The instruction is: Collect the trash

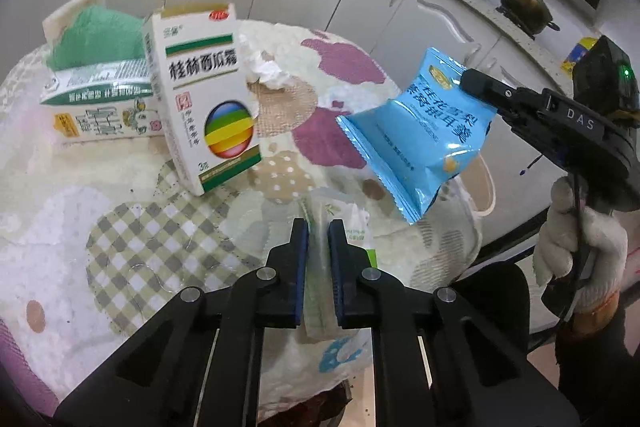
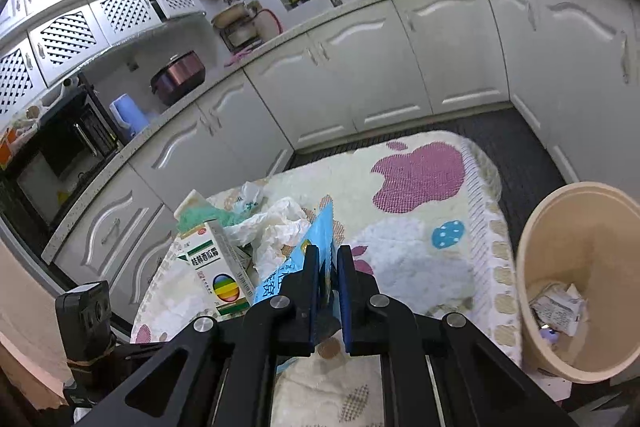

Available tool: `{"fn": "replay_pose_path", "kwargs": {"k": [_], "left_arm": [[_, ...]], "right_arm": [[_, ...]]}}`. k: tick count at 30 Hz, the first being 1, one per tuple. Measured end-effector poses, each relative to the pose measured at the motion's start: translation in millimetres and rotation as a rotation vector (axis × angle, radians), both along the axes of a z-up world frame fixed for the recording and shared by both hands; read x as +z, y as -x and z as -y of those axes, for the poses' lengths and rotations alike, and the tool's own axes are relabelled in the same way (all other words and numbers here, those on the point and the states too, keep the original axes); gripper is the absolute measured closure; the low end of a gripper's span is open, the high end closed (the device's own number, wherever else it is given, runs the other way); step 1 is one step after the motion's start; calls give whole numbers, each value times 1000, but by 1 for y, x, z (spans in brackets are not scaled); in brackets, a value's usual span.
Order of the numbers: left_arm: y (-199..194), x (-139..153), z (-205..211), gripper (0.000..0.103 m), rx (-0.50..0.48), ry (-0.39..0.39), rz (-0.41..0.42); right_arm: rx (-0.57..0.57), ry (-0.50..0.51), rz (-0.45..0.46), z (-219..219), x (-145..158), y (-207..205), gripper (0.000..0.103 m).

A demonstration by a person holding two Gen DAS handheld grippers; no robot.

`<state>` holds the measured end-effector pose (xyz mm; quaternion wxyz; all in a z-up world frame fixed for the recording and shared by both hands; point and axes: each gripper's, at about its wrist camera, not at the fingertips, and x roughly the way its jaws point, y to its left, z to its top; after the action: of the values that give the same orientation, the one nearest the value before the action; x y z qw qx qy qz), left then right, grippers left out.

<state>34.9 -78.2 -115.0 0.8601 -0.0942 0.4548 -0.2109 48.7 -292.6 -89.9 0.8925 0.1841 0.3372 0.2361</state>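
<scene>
My left gripper (image 1: 318, 227) is shut on a thin clear-and-green plastic wrapper (image 1: 320, 267), held just above the patterned tablecloth (image 1: 132, 239). My right gripper (image 2: 328, 253) is shut on a blue snack packet (image 1: 420, 135), held in the air above the table's right side; the packet shows edge-on between the fingers in the right wrist view (image 2: 320, 227). On the table stand a white medicine box (image 1: 204, 95) with a rainbow ball, a second white-and-green carton (image 1: 96, 103) lying behind it, a green cloth (image 1: 96, 39) and crumpled white tissue (image 1: 268, 67).
A beige trash bin (image 2: 580, 291) with some paper scraps inside stands on the floor off the table's right edge. White kitchen cabinets (image 2: 440, 59) run behind the table, with pots (image 1: 524, 3) on the counter. A gloved hand (image 1: 580, 247) holds the right gripper.
</scene>
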Motion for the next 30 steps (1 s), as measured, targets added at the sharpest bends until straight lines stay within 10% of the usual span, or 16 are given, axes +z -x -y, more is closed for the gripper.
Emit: {"fn": "replay_pose_path", "kwargs": {"k": [24,25,27,30], "left_arm": [[-2,35,2,95,27,-40,95],[-2,35,3,95,25,-43,94],[-2,33,3,95,23,-44,88],[-3,30,4,95,23,-39,77]], "right_arm": [[-21,33,39,20,21,21,95],[-13,43,17,20,17,19,90],[-6,58,-27,18,9,18,45],[10,41,-63,19,-2,21,42]]}}
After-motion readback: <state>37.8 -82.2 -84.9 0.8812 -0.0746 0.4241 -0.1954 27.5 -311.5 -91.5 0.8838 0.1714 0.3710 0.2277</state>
